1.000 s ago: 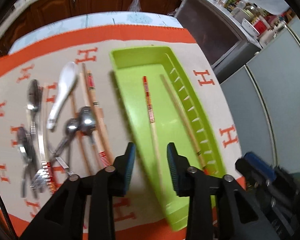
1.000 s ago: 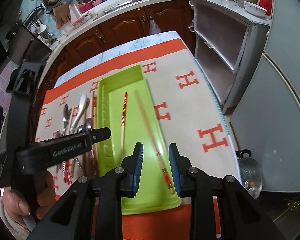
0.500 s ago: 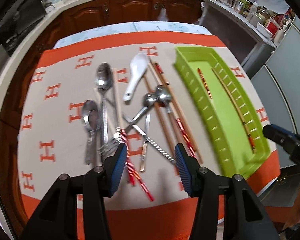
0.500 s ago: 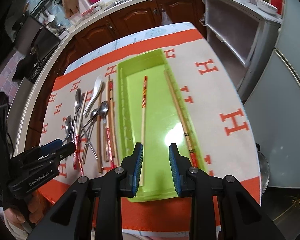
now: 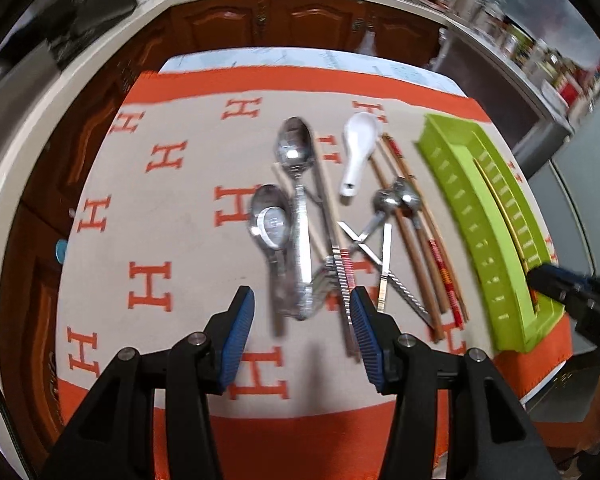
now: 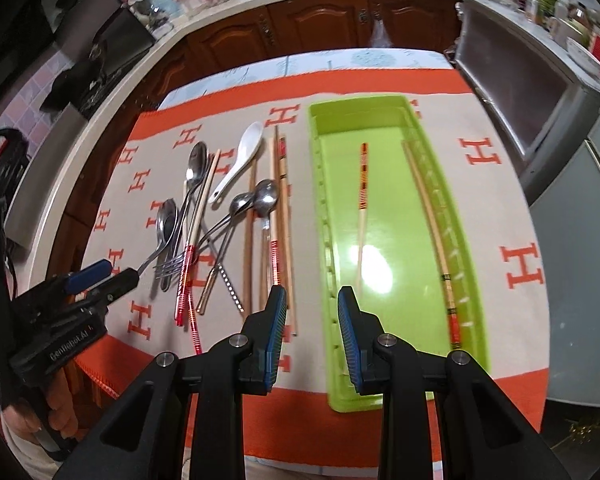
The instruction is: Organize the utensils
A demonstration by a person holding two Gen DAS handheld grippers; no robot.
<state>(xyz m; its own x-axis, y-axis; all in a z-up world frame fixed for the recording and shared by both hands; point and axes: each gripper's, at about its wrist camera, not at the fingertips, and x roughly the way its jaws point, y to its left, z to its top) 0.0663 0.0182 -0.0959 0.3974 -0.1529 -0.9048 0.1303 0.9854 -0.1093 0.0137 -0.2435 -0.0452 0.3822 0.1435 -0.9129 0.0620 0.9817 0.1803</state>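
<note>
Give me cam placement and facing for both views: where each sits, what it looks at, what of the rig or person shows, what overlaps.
Left wrist: on the left gripper, looking steeply down at the loose utensil pile; own open, empty fingers show, plus the right gripper at the right edge.
Right wrist: on the right gripper, looking steeply down over the green tray's left wall; own open fingers show, plus the left gripper and a hand at lower left.
Shared: tray, pile, white spoon, orange cloth.

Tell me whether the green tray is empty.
Not empty: the green tray holds two chopsticks, a red-banded one and a plain one.
</note>
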